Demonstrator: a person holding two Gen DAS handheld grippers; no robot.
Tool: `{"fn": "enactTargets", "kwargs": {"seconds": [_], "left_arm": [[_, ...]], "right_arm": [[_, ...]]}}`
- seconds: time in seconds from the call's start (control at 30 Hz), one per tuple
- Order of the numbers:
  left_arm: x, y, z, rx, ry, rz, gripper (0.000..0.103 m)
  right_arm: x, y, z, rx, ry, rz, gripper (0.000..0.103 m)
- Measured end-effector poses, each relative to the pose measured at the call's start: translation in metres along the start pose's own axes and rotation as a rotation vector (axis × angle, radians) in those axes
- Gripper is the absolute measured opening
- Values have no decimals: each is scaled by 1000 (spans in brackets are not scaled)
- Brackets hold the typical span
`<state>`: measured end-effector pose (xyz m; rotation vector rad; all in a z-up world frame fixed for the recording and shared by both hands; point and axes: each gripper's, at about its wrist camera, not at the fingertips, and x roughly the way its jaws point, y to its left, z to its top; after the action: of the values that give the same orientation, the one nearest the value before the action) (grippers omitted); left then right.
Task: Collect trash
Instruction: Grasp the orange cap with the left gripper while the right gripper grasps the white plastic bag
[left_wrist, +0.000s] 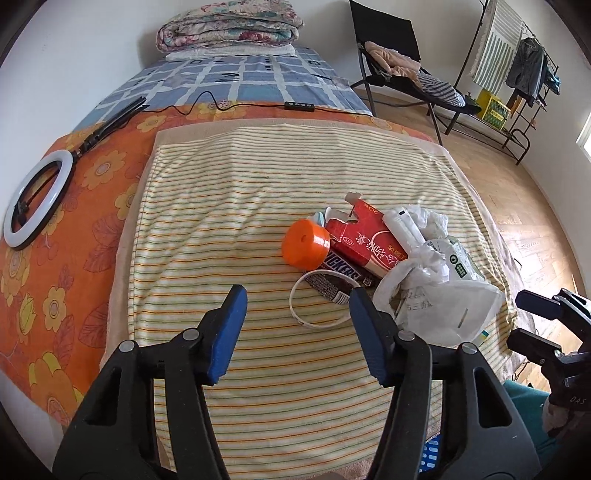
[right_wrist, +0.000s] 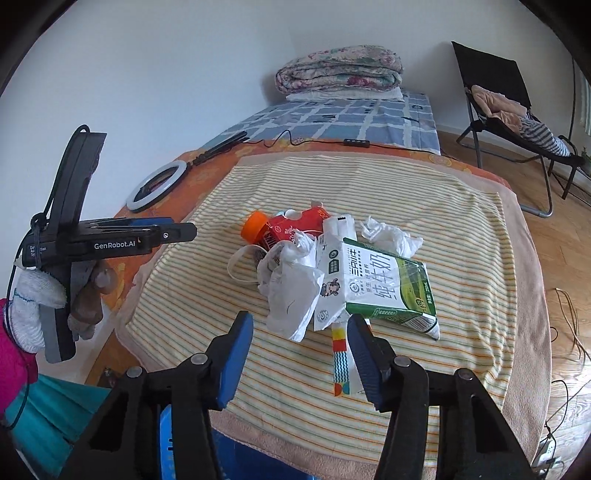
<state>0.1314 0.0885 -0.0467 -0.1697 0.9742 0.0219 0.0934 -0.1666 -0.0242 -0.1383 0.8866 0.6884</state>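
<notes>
A pile of trash lies on the striped towel (left_wrist: 258, 177): an orange cap (left_wrist: 305, 243), a red carton (left_wrist: 365, 236), a Snickers wrapper (left_wrist: 340, 275), a white ring (left_wrist: 306, 314), a white plastic bag (left_wrist: 439, 299) and crumpled tissue (left_wrist: 432, 221). In the right wrist view the pile also shows a green and white milk carton (right_wrist: 384, 284), the bag (right_wrist: 291, 291), the orange cap (right_wrist: 253, 225) and a coloured paper strip (right_wrist: 340, 358). My left gripper (left_wrist: 297, 299) is open, just short of the ring. My right gripper (right_wrist: 300, 325) is open, just short of the bag.
A ring light (left_wrist: 38, 199) lies left on the orange flowered cloth (left_wrist: 74, 258). Folded quilts (left_wrist: 229, 26) sit at the bed's far end. A black chair (left_wrist: 402, 70) with clothes and a clothes rack (left_wrist: 517, 66) stand right. A blue basket (right_wrist: 168, 443) shows below the bed edge.
</notes>
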Motion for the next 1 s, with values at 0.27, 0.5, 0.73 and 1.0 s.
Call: {"fn": "enactTargets", "kwargs": {"seconds": [0.27, 0.5, 0.73, 1.0], "left_arm": [[43, -5, 16, 39, 35, -31, 60], [75, -15, 25, 95, 61, 4, 60], [92, -9, 32, 72, 74, -27, 29], [86, 8, 38, 33, 29, -63, 15]], "right_arm": [[46, 2, 12, 16, 84, 52, 41], [59, 8, 12, 25, 105, 106, 38], [71, 2, 17, 67, 120, 86, 29], [69, 16, 14, 25, 117, 130, 12]]}}
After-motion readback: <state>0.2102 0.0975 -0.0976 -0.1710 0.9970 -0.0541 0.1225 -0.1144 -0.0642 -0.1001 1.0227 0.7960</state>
